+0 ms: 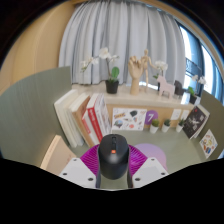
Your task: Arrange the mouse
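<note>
Between the two fingers of the tongs (114, 172), near and low, sits the black mouse (114, 155) with its red mark, and both pads look pressed to its sides, so I judge it clamped. Setting it down well means keeping it level and lowering onto bare table (40, 120). Leaning books (85, 118) stand far left, with potted plants (112, 78) and a wooden hand (137, 70) beyond, well apart.

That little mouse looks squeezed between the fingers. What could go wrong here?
The black mouse sits between the pink-padded fingers, seemingly gripped only at its sides, so it might slip or twist as it moves. The books stand close ahead on the table, so a forward swing could knock them.
</note>
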`<state>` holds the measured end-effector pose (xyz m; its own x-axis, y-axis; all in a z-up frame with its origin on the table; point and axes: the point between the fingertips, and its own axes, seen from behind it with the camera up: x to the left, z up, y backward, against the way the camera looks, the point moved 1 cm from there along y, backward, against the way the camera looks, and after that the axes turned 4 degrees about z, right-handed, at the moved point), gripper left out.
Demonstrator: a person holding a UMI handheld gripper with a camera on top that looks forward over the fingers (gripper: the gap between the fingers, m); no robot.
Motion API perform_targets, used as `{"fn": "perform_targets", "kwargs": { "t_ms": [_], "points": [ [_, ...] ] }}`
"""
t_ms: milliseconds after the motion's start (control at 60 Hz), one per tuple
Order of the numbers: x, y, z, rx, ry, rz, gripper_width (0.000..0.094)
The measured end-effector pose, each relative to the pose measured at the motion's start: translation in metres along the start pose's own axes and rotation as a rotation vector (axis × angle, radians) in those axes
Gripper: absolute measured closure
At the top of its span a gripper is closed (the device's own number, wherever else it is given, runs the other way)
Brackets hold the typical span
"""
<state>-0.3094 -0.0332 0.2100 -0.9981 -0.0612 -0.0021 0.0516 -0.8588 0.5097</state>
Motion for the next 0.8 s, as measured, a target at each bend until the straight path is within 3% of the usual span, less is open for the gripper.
{"fn": "perform_targets", "kwargs": {
  "t_ms": [150, 267, 483, 667, 800],
  "points": [
    [-0.066, 0.028, 0.104, -0.172, 0.009, -0.084, 0.0572],
    [-0.122, 0.014, 0.129, -0.214, -0.019, -0.127, 0.0574],
    [-0.197, -0.081, 0.031, 0.011, -0.057, -0.129, 0.0576],
    [-0.205, -0.150, -0.081, 0.197, -0.096, -0.074, 0.0577],
    [-0.199, -0.172, -0.133, 0.305, -0.072, -0.028, 0.0575]
  ]
}}
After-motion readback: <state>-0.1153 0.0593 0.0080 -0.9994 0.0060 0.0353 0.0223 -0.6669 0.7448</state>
